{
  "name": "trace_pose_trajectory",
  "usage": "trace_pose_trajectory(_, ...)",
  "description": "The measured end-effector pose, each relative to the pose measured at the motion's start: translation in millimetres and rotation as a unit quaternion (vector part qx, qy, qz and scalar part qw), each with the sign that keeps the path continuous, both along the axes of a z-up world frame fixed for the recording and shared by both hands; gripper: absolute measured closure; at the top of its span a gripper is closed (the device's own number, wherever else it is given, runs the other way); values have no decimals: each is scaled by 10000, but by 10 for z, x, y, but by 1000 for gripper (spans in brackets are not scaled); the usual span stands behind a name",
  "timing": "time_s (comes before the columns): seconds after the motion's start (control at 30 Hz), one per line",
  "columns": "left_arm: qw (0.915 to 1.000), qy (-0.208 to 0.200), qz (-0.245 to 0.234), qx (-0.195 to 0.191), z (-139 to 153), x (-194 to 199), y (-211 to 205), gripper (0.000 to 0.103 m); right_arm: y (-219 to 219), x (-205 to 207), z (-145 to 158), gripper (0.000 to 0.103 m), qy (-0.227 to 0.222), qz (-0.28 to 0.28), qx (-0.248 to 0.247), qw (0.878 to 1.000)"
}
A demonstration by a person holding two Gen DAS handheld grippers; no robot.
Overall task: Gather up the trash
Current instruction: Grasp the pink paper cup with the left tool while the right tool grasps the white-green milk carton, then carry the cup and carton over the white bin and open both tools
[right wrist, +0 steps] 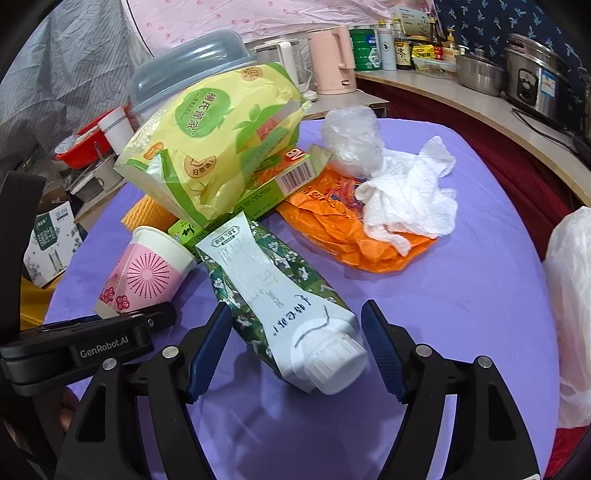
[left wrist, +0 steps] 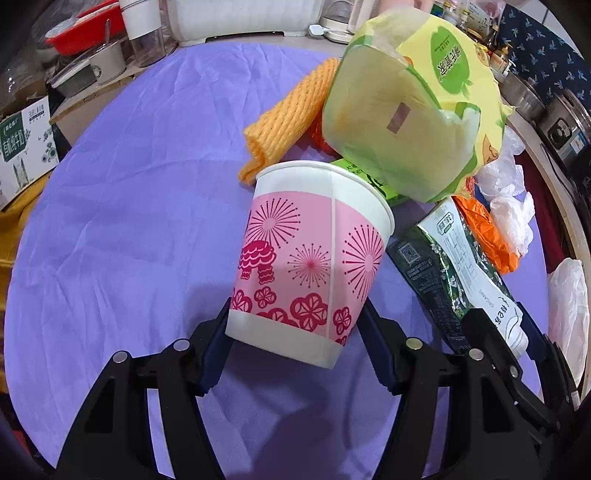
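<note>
A pink and white paper cup (left wrist: 306, 262) sits between the fingers of my left gripper (left wrist: 295, 332), tilted, with both pads against its lower sides; it also shows in the right wrist view (right wrist: 144, 273). A flattened green and white milk carton (right wrist: 280, 291) with a white cap lies between the open fingers of my right gripper (right wrist: 295, 343), not touched; it also shows in the left wrist view (left wrist: 454, 266). Behind lie a yellow-green tissue pack (right wrist: 214, 144), a green box (right wrist: 273, 184), an orange bag (right wrist: 347, 229), a white paper towel (right wrist: 410, 199) and orange foam netting (left wrist: 288, 114).
The purple cloth table (right wrist: 443, 314) carries the pile. A white plastic bag (right wrist: 572, 295) hangs at the right edge. A crumpled clear bag (right wrist: 351, 140) lies at the back. Kettles, jars and pots (right wrist: 480, 70) line the counter behind. A red basin (left wrist: 85, 29) and boxes stand at the left.
</note>
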State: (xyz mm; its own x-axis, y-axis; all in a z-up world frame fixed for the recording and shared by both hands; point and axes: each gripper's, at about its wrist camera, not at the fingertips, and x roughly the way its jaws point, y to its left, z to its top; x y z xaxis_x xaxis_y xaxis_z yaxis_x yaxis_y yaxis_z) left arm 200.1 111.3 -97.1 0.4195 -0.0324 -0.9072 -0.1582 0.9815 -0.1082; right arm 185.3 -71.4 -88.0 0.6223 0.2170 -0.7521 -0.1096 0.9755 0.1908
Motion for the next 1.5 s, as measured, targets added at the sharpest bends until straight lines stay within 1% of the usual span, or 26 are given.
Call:
trace_pose_trajectory(0.07,10000,-32,-61,-7,12,-3,-12,44,22,10,-16,30,-27,48,8,10000)
trace_pose_trajectory(0.3,9999,-40,-150,-46,3,35,-2,47,63,0,-44,30,-109,229,-59,9997)
trace_pose_trajectory(0.43,9997,-70,-213,-73,43,-8,-26,47,62,-24,-37,35,-92,403,-162,9990)
trace_pose_trajectory(0.53,9996,-76,-268,-68,56,-60,-70,48,60,-85,-19,39,-39,425,-288,9987)
trace_pose_trajectory(0.67,9991,-43,-412,-83,47,-127,-158,48,45,-188,-22,47,121,231,-566,9981)
trace_pose_trajectory(0.73,9988,-33,-471,-84,45,-160,-201,48,-7,-220,-40,49,266,119,-500,9983)
trace_pose_trajectory(0.77,9987,-27,-505,-80,41,-173,-228,48,-38,-231,-51,49,328,65,-427,9985)
trace_pose_trajectory(0.83,9987,-19,-514,-58,29,-181,-260,48,-78,-227,-61,49,311,27,-361,9989)
trace_pose_trajectory(1.0,9990,-18,-444,-5,11,-161,-274,48,-75,-151,-57,42,64,24,-273,9996)
trace_pose_trajectory(1.1,9992,-5,-401,-41,3,-132,-226,48,-79,-70,-84,39,40,63,-170,9998)
trace_pose_trajectory(1.3,9992,-15,-398,-10,5,-113,-200,48,-49,-13,-125,40,96,109,-122,9998)
trace_pose_trajectory(1.5,9991,-60,-414,-48,69,-148,-220,48,-81,-140,13,42,-69,56,-130,9999)
